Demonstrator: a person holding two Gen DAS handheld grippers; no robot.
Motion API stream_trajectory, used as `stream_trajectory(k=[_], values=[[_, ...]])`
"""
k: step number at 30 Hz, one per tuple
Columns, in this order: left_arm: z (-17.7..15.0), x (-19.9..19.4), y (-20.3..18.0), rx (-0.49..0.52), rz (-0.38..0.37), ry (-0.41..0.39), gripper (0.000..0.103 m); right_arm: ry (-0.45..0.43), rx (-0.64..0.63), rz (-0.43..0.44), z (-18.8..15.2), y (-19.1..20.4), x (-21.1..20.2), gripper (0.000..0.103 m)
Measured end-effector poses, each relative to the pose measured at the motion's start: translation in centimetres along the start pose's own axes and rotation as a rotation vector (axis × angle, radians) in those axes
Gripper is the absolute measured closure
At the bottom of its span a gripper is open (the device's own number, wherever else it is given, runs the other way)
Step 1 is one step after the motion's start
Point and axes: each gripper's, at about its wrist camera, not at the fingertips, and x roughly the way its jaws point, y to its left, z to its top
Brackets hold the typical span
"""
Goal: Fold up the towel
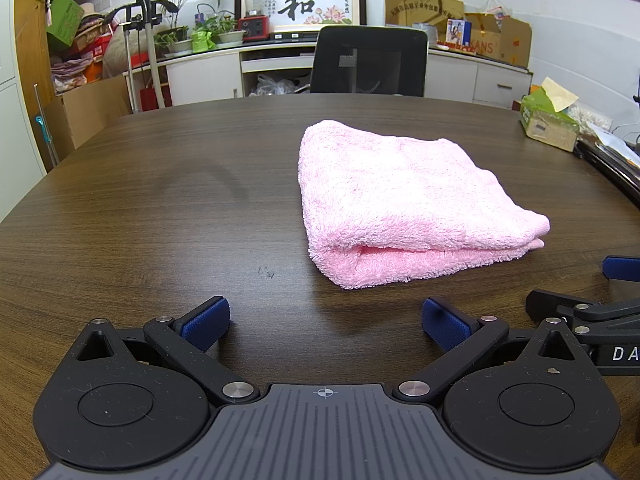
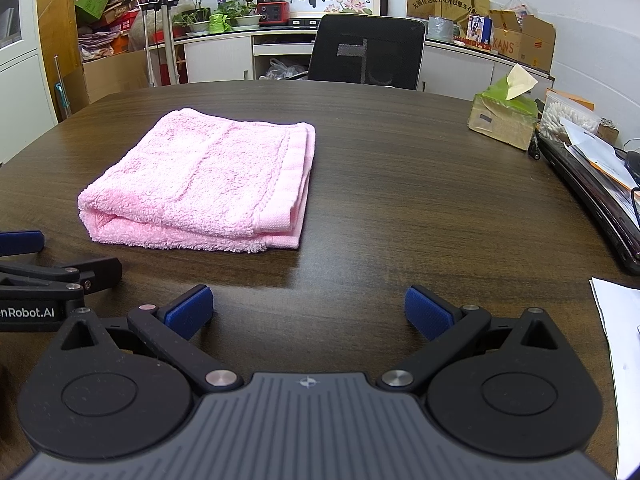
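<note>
A pink towel [image 1: 400,200] lies folded into a thick rectangle on the dark wooden table [image 1: 160,200]. In the right wrist view the same towel [image 2: 204,184] sits left of centre, its hemmed edges stacked on the right side. My left gripper [image 1: 326,320] is open, hovering near the table's front, short of the towel and a little to its left. My right gripper [image 2: 308,312] is open too, in front of the towel and to its right. Nothing is between either pair of blue pads. Each gripper shows at the edge of the other's view.
A green tissue box [image 2: 504,120] and a dark laptop with papers [image 2: 592,184] lie along the table's right side. White paper [image 2: 620,340] sits at the near right. A black office chair [image 1: 368,60] stands behind the table's far edge, with cabinets and clutter beyond.
</note>
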Motion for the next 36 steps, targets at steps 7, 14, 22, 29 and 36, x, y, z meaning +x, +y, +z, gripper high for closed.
stream_trajectory(k=[7, 14, 22, 29, 36], values=[[0.0, -0.1, 0.1, 0.000, 0.000, 0.000, 0.000, 0.002, 0.001, 0.001, 0.0, 0.1, 0.0, 0.000], [0.1, 0.0, 0.2, 0.005, -0.009, -0.001, 0.000, 0.003, -0.003, 0.006, 0.1, -0.3, 0.0, 0.000], [0.3, -0.1, 1.3, -0.005, 0.004, -0.003, 0.000, 0.005, 0.019, -0.013, 0.3, -1.0, 0.2, 0.000], [0.9, 0.2, 3.6, -0.056, 0.032, 0.008, 0.000, 0.010, 0.067, -0.062, 0.6, -2.7, 0.5, 0.000], [1.5, 0.4, 7.8, -0.115, 0.122, -0.014, 0.000, 0.015, 0.096, -0.102, 0.7, -4.3, 0.8, 0.000]])
